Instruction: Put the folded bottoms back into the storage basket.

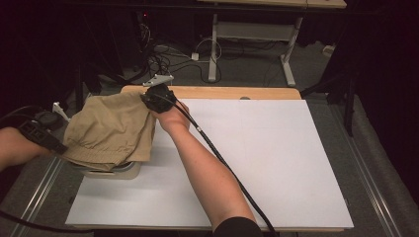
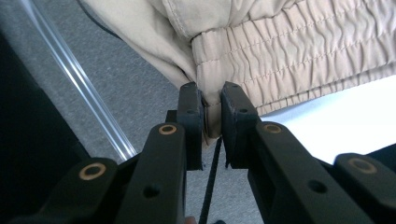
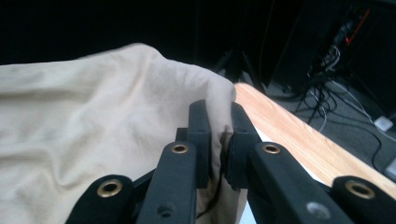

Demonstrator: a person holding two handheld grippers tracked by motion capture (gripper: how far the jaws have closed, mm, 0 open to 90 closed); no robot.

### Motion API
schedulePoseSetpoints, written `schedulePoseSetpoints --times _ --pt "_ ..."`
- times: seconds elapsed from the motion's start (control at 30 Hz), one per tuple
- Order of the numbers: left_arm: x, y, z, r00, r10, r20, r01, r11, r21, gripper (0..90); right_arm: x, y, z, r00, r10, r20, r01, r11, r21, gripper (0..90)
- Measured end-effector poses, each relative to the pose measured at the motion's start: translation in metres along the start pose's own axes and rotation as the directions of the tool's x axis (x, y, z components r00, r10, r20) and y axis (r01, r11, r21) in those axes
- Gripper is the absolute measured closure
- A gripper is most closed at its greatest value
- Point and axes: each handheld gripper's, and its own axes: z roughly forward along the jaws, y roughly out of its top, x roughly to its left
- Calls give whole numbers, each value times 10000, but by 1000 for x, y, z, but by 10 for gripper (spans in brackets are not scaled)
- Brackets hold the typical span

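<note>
A pair of tan shorts point(image 1: 111, 131) with an elastic waistband hangs spread over the table's left side. My left gripper point(image 1: 59, 145) holds its near left corner; in the left gripper view the jaws point(image 2: 211, 109) are shut on the waistband's end point(image 2: 280, 51). My right gripper point(image 1: 150, 101) grips the far right corner. In the right gripper view the jaws point(image 3: 217, 135) pinch a fold of the tan cloth point(image 3: 93, 116). The cloth sags between the two grips and covers part of a pale container point(image 1: 118, 170).
A white sheet point(image 1: 257, 158) covers the wooden table point(image 1: 222, 92). The pale container stands at its left, under the shorts. Metal rails point(image 1: 42, 190) run along both table sides. Beyond the far edge are a desk frame point(image 1: 252, 29) and cables on the floor.
</note>
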Motion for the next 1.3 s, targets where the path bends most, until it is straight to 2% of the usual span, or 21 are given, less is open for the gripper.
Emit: schedulePoseSetpoints --times 0.07,0.17,0.33,0.5,0.63,0.7,0.73,0.8,0.87,0.93,0.97,1.1,1.2,1.3 --pt "-1 2 4 10000 22 46 -22 10000 -7 776 -6 -4 7 9997 205 91 -207 9996 207 841" --pt "-6 6 8 9997 155 164 -154 9999 -49 775 -13 -10 16 9995 210 243 -222 9987 467 841" --pt "-14 4 7 9992 362 170 -365 9992 159 777 -16 -21 27 9990 390 229 -409 9952 890 840" --pt "-17 -3 2 9984 479 288 -484 9987 152 779 -12 -23 22 9996 255 114 -264 9957 890 836" --pt "-13 -4 10 9985 366 399 -372 9992 145 776 -11 -23 17 9998 141 149 -153 9964 833 814" --pt "-11 -2 11 9987 357 377 -361 9993 111 759 -12 -25 20 9995 240 188 -257 9952 942 727" --pt "-11 -2 11 9988 374 319 -378 9992 122 729 -14 -27 22 9993 328 174 -343 9947 966 632" --pt "-13 0 7 9992 383 146 -383 9993 27 667 -16 -27 22 9982 584 126 -594 9934 981 508" --pt "-13 1 0 9993 366 48 -365 9990 -245 603 -18 -25 17 9979 640 87 -645 9930 991 398" --pt "-13 3 -6 9991 425 -20 -426 9982 -432 556 -20 -23 10 9973 712 -196 -691 9935 900 340" --pt "-13 4 -9 9990 442 -28 -443 9974 -564 549 -20 -23 4 9967 735 -330 -711 9950 704 309" --pt "-15 9 -15 9989 467 -79 -473 9934 -1049 529 -20 -28 -18 9944 814 -676 -782 9958 485 194" --pt "-18 14 -13 9989 450 -94 -459 9898 -1352 518 -18 -38 -39 9937 769 -816 -749 9968 271 131" --pt "-21 22 -8 9987 504 -109 -516 9853 -1631 498 -16 -49 -56 9926 830 -892 -819 9965 167 18"
